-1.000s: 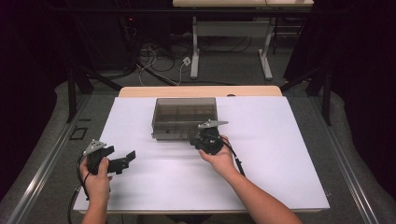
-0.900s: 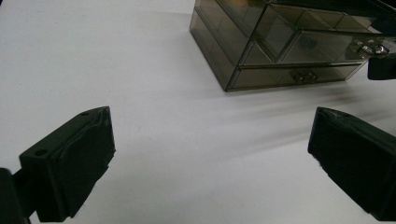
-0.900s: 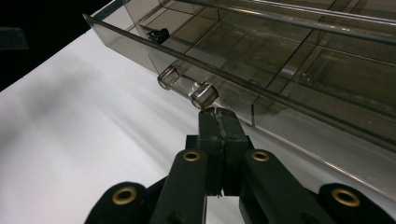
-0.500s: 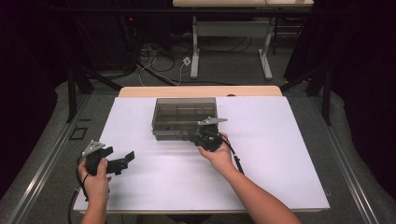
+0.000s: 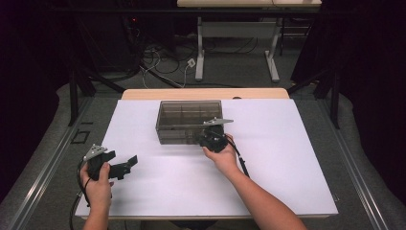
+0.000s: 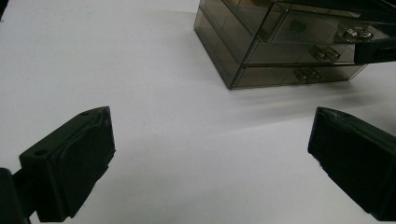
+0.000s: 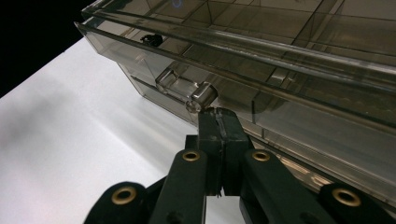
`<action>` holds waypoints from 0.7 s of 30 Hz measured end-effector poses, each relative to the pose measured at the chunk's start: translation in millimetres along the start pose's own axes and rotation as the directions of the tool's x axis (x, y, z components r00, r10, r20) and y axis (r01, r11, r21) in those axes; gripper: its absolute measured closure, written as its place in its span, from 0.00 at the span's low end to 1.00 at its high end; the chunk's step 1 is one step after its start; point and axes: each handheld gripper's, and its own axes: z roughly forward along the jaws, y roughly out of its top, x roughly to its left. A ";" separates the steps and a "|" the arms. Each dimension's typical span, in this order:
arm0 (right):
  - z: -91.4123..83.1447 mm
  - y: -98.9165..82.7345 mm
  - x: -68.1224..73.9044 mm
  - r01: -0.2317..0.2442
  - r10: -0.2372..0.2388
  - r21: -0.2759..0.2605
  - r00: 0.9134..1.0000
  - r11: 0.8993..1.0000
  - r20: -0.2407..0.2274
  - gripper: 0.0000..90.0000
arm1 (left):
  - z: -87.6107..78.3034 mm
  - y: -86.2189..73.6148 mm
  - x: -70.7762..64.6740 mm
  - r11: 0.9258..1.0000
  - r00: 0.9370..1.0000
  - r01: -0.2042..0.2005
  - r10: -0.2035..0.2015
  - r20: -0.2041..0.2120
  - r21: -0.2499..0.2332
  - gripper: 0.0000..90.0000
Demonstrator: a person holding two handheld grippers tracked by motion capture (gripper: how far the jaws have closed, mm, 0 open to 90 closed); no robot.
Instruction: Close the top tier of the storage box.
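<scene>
A smoky clear drawer box (image 5: pixel 187 120) stands at the back middle of the white table (image 5: pixel 287 167). In the left gripper view its top drawer (image 6: pixel 322 28) sticks out a little past the two below. My right gripper (image 5: pixel 210 139) is at the box's front right. Its jaws are shut together, with the tips (image 7: pixel 217 114) touching just under the top drawer's clear handle (image 7: pixel 187 88). My left gripper (image 5: pixel 128 164) hovers low over the table's front left, open and holding nothing. Its pads (image 6: pixel 88 149) stand wide apart and point toward the box (image 6: pixel 261 56).
A small dark item (image 7: pixel 150 38) lies inside the top drawer near its left corner. Bare white table spreads in front of and to the right of the box. The right gripper's cable (image 5: pixel 239 158) trails along the forearm. Desk legs and cables (image 5: pixel 191 62) are on the floor beyond.
</scene>
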 end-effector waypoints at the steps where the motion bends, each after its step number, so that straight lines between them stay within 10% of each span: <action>1: 0.2 0.3 -0.3 -0.002 0.002 0.001 1.000 1.000 0.003 0.99 | 0.0 0.0 -0.1 1.000 1.000 0.002 -0.002 0.000 -0.001 0.01; 21: 6.2 3.0 -2.4 -0.005 0.005 -0.025 1.000 1.000 0.018 0.96 | 4.6 1.2 1.4 1.000 1.000 0.010 -0.010 0.004 0.001 0.01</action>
